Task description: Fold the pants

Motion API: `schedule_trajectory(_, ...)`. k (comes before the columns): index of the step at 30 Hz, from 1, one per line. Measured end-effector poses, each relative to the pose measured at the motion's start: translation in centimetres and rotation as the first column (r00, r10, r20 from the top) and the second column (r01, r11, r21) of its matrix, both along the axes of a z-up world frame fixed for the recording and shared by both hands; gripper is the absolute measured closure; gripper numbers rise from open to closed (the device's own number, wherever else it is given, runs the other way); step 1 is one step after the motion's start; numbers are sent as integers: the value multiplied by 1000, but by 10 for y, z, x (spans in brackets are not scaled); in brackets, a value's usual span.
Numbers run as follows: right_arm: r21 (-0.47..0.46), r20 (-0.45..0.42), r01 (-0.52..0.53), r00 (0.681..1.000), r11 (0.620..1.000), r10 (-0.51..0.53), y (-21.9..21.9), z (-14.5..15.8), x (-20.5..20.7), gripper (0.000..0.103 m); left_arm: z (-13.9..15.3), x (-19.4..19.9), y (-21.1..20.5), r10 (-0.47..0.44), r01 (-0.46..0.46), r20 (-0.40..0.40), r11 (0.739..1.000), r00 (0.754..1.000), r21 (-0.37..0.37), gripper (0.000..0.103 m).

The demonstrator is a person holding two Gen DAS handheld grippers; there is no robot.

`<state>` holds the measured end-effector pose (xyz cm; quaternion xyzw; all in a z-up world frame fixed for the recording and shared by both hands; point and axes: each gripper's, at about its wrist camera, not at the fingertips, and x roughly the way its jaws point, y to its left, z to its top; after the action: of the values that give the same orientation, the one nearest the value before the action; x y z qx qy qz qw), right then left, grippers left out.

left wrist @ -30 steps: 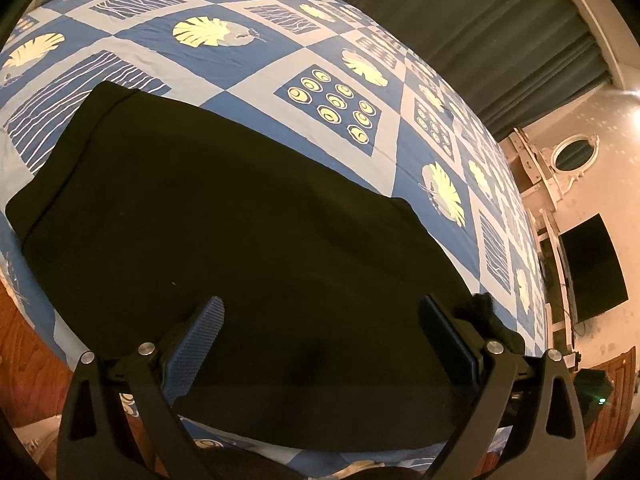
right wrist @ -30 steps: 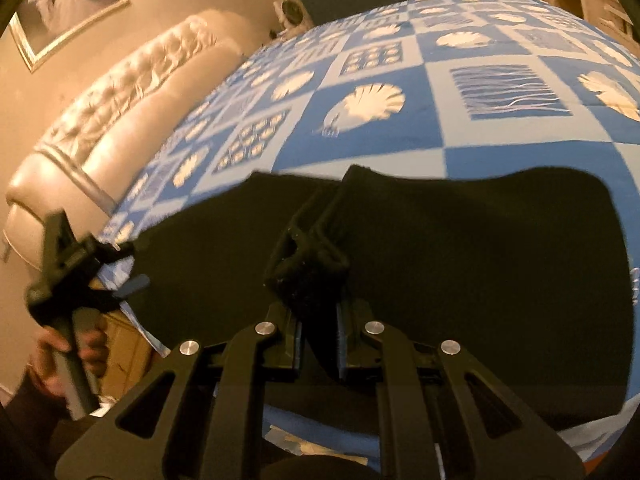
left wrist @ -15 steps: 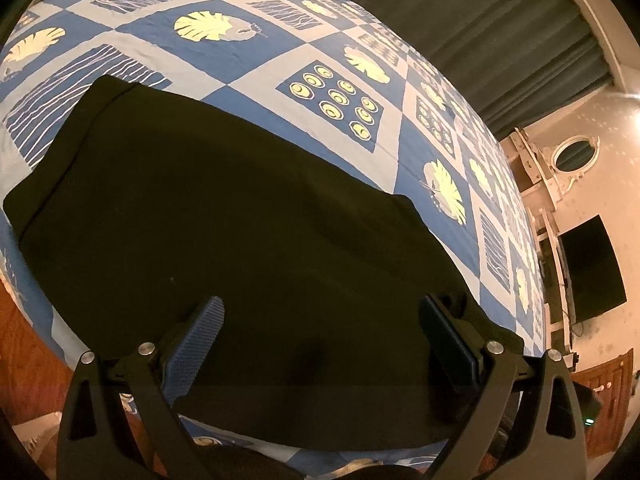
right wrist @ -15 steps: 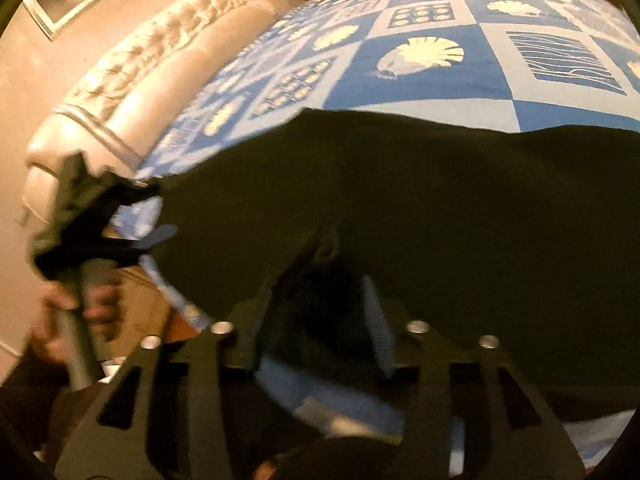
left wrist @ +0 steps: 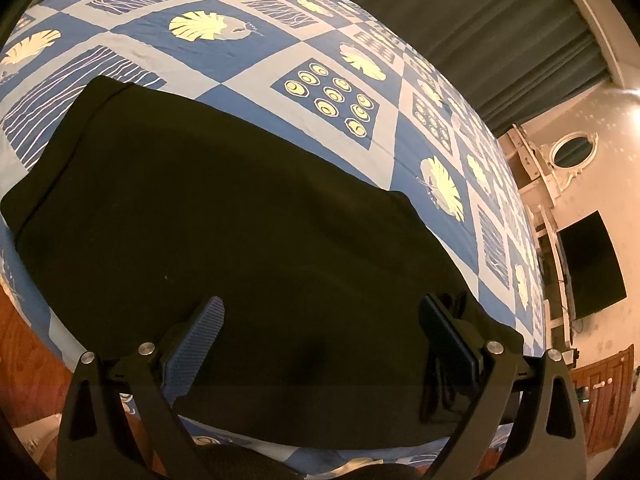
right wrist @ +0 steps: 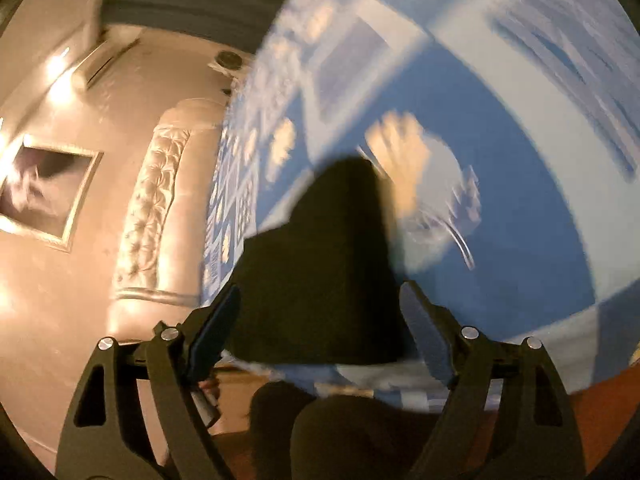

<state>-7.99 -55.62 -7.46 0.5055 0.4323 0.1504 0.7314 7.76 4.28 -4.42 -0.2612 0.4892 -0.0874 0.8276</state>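
Observation:
The black pants [left wrist: 224, 216] lie flat as a wide folded slab on the blue patterned bedspread [left wrist: 256, 60], near the bed's front edge. My left gripper [left wrist: 320, 328] is open and empty, held just above the pants' near edge. In the right wrist view, which is motion-blurred, the pants [right wrist: 320, 256] show as a dark shape between my fingers. My right gripper [right wrist: 320, 312] is open and empty above them.
A padded cream headboard [right wrist: 152, 200] and a framed picture [right wrist: 44, 196] are on the left. Dark curtains [left wrist: 480, 28], a white dresser with an oval mirror [left wrist: 572, 152] and a black screen [left wrist: 588, 260] stand beyond the bed. Wooden floor [left wrist: 20, 360] shows below the bed edge.
My right gripper has opened and let go of the pants, then swung away fast, turning its view. The pants now lie flat. My left gripper has barely moved.

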Motion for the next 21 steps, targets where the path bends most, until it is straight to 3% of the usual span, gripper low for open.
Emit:
schedule_trajectory(4,26,-59,-138,988,990,139,19,-29,12,22,0,0,1,8,-8,-5,1000,1000,-4,6)
schedule_trajectory(5,10,-61,-147,987,989,147,22,-29,13,30,-1,0,1,10,-10,-6,1000,1000,-5,6)
schedule_trajectory(6,11,-58,-164,985,986,165,25,-32,16,55,-1,0,1,11,-11,-8,1000,1000,-5,6)
schedule_trajectory(7,14,-61,-178,982,984,178,27,-34,18,65,-1,0,1,12,-12,-10,1000,1000,-7,6)
schedule_trajectory(8,-10,-69,-184,981,983,183,27,-35,18,74,-1,0,1,11,-11,-9,1000,1000,-7,6)
schedule_trajectory(10,-51,-72,-223,973,974,219,28,-38,18,79,-1,0,1,10,-10,-8,1000,1000,-8,6)
schedule_trajectory(14,-10,-60,-218,974,976,217,22,-46,15,75,-2,0,1,4,-4,-9,1000,1000,-11,6)
schedule_trajectory(16,40,-37,-210,977,977,212,14,-43,17,55,-3,0,0,3,-3,-8,1000,1000,-11,6)
schedule_trajectory(18,30,-2,-184,983,982,184,4,-35,19,36,-3,-1,-1,2,-2,-8,1000,1000,-14,6)
schedule_trajectory(21,48,49,-136,990,990,133,-10,-23,34,31,-3,-1,-2,1,-1,-9,1000,1000,-18,6)
